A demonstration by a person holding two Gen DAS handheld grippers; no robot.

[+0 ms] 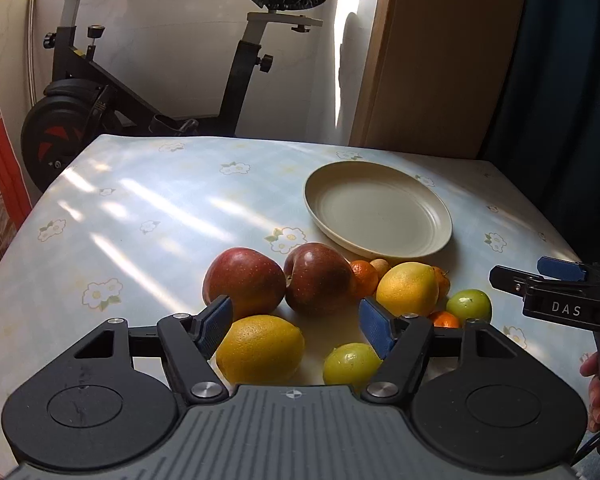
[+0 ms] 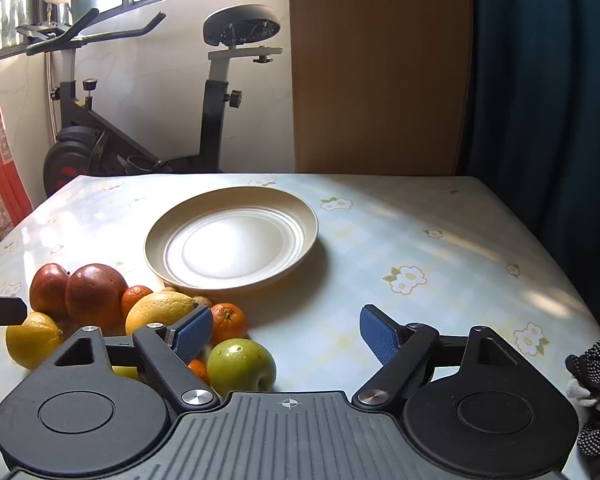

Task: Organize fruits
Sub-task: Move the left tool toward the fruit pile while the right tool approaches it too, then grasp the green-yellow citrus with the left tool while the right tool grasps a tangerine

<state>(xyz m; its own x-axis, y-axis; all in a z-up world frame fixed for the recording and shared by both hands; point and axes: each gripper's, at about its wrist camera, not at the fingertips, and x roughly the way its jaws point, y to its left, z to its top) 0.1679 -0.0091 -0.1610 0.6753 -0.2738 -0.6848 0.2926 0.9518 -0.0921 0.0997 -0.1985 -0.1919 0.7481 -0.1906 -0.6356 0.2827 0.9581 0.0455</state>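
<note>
While both jaws stand apart and grasp nothing, the left tool (image 1: 296,326) hovers over a heap of fruit on the flowered tabletop (image 1: 148,200): nearest lie a yellow citrus (image 1: 260,350) and a small lime-green fruit (image 1: 350,364), then two red apples (image 1: 244,282) touching side by side. The right tool (image 2: 286,334) hangs over bare cloth, a green apple (image 2: 240,364) just beside its left pad. Beyond the heap sits a cream plate (image 2: 156,256); farther off stands an exercise bike (image 1: 112,92).
</note>
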